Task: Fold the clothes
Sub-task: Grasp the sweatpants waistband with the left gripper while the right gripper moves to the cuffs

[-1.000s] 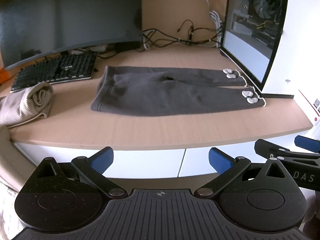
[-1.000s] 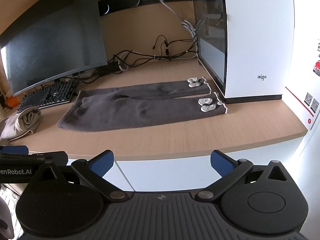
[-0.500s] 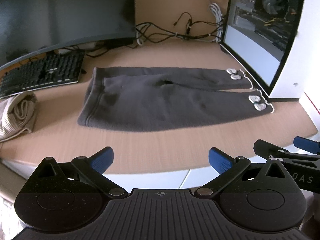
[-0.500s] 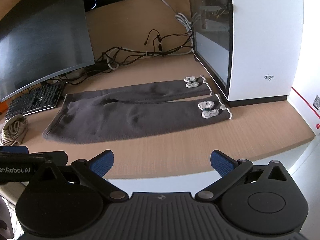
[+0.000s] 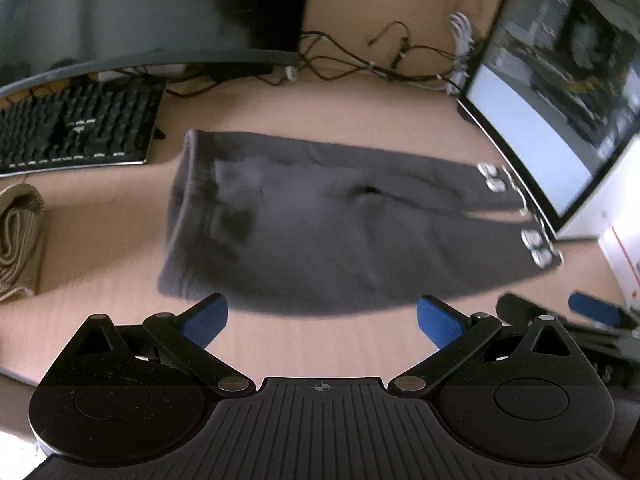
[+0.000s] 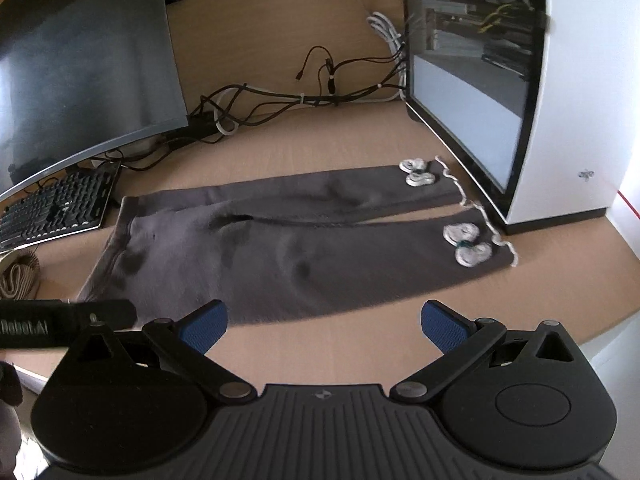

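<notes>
Nearest the lens in each wrist view are two blue-padded fingers spread wide with nothing between them: the left gripper [image 5: 322, 318] and the right gripper [image 6: 324, 320] both hover over bare wood at the front of the desk [image 6: 360, 336], just short of the trousers' near edge. The left view is smeared by motion, so fine detail there is hard to read; the right gripper's tip shows at its right border, partly cut off. One pair of dark grey trousers [image 6: 280, 252] lies flat on the desk, waistband to the left, two legs running right and nearly touching, the near one wider in view. Each cuff carries two pale bow-like trims [image 6: 466, 244] and a white wavy edging. A beige knitted cloth [image 5: 20, 240] sits at the left, cropped by the frame. Open desk runs along the front edge and past the cuffs on the right — the far cuff lies just beside the white computer case [image 6: 520, 100]. Behind the waistband sits one black keyboard [image 5: 76, 128], then one curved monitor [image 6: 80, 64], its top cut off, and a tangle of cables [image 6: 300, 100] against the back wall.
</notes>
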